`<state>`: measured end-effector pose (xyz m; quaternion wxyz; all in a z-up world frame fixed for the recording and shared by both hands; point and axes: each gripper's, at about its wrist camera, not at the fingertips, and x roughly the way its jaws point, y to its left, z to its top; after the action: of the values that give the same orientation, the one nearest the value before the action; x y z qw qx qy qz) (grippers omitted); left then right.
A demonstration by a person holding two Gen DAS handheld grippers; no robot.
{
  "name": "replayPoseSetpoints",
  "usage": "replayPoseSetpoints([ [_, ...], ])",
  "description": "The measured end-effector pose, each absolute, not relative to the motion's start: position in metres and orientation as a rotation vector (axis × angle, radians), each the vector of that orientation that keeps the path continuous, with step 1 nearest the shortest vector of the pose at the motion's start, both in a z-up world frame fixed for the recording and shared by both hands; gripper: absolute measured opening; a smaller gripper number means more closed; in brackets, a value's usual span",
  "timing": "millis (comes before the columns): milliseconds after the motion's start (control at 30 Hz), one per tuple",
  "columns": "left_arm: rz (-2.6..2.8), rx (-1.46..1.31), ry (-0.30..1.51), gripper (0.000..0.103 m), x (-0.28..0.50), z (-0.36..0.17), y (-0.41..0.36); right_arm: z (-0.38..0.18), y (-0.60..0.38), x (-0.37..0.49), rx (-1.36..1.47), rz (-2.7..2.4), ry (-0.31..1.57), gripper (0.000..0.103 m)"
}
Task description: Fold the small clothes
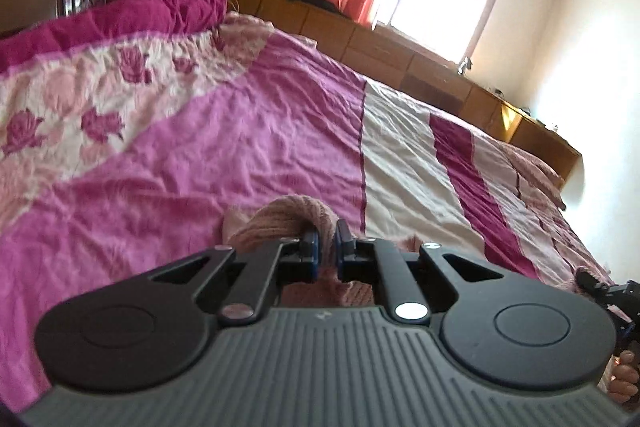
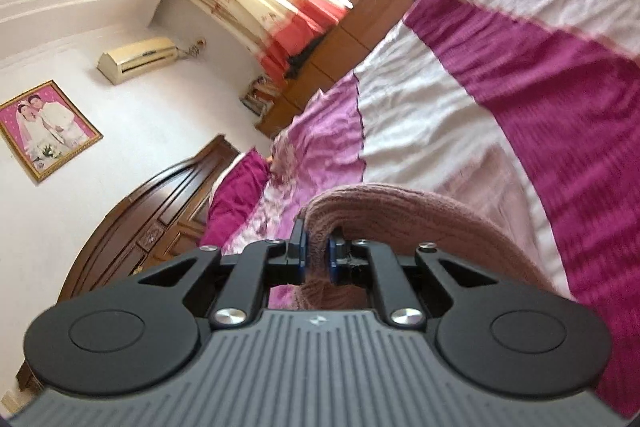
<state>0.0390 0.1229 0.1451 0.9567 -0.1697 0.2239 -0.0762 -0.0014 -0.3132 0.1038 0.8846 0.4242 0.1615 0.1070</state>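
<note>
While bunched, pink knit garment fills both hand-held grippers.

Ribbed pink knit garment; creased cotton bedspread; glossy wooden headboard.

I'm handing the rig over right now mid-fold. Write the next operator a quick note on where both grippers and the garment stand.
Left gripper: shut on the pink knit garment, a fold bunched between the pads.
Right gripper: shut on the same pink knit garment.
Garment: gripped at two points, above the pink and white bedspread; the rest of it is hidden under the grippers.
Done: both grips taken.
Left: no fold visible yet; lay it flat, then fold it.
</note>
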Motion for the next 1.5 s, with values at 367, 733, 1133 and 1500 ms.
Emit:
replayPoseSetpoints([
  [367,-0.052,-0.334,0.478,0.010,0.114,0.125,0.117,0.103,-0.308,0.085,0.784,0.149,0.313,0.011],
  [733,0.046,-0.222,0.631,0.010,0.186,0.060,0.103,0.037,-0.295,0.168,0.691,0.009,0.448,0.011],
  [1133,0.035,-0.162,0.653,0.050,0.192,0.047,0.105,0.001,-0.307,0.171,0.694,-0.071,0.503,0.055],
  [1500,-0.018,-0.056,0.652,0.050,0.169,0.047,0.091,0.002,-0.300,0.148,0.567,-0.036,0.529,0.059],
])
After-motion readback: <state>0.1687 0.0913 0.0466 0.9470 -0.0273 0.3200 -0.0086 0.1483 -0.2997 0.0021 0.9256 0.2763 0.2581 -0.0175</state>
